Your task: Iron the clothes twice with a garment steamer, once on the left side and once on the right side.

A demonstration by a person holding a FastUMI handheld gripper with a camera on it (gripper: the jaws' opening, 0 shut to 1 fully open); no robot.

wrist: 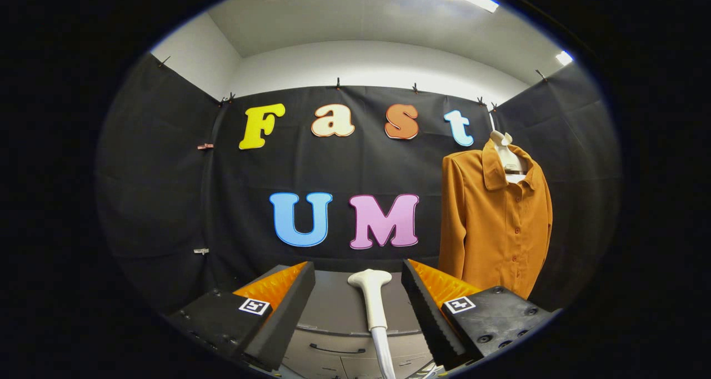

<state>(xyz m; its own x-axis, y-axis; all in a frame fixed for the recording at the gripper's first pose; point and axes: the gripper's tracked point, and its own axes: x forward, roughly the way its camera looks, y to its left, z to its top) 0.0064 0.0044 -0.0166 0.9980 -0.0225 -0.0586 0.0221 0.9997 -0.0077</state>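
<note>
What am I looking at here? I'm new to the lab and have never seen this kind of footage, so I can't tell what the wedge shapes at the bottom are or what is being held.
This is a camera riding on a handheld claw that a person carries; there is no robot arm. It looks forward along the claw's two fingers, the wedge shapes you noticed. They stand open and grip nothing. Between them, a little ahead, lies the white garment steamer, head away from the camera, hose trailing back toward it, resting on a grey cabinet top with drawers below. Beyond the right finger, an orange button-up shirt hangs on a white hanger against the booth's black cloth wall.
</note>
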